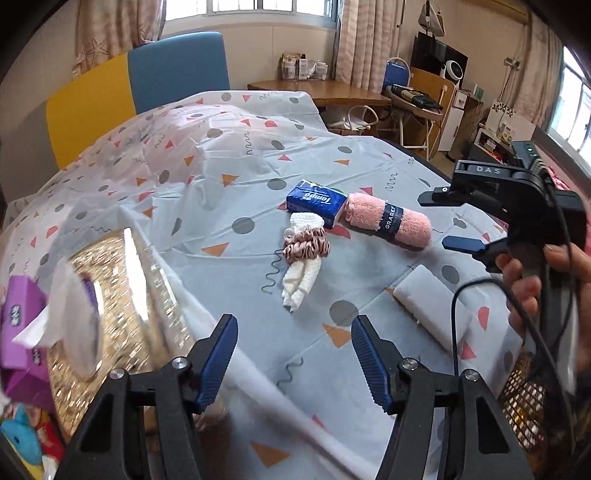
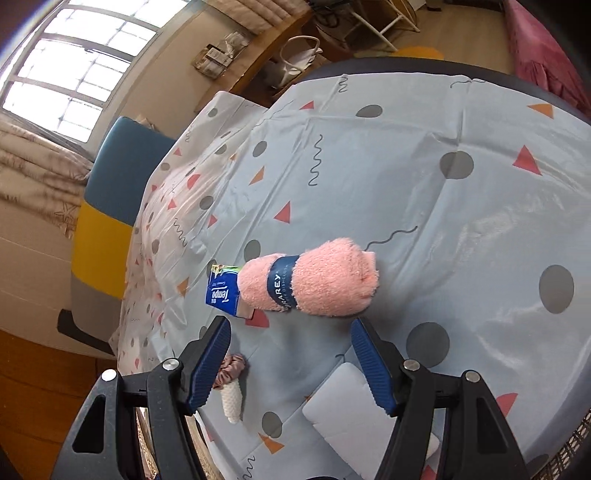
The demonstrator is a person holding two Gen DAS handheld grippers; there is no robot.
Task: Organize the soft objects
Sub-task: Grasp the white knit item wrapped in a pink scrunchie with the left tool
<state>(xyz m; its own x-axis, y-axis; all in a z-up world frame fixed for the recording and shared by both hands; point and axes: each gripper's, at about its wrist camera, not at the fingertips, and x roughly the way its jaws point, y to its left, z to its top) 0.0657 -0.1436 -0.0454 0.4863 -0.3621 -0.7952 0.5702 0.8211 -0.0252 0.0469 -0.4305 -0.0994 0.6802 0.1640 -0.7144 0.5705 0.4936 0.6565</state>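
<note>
Towel roll (image 2: 314,282) (pink) lies just beyond right gripper (image 2: 290,363), untouched.

Daylight fills both views, coming from the windows (image 1: 251,7) on the far wall; their panes (image 2: 77,62) are blown out to plain white. The glossy tablecloth (image 1: 229,155) shows soft glare on its far folds and pale sheen (image 2: 509,321) on the right. Shadows are faint and short. The gold basket (image 1: 122,295) at near left sparkles with reflections, and the purple tissue box (image 1: 22,325) beside it is smeared by motion blur. Fisheye bending curves the table rim and walls, and dark vignetting cuts the corners.
</note>
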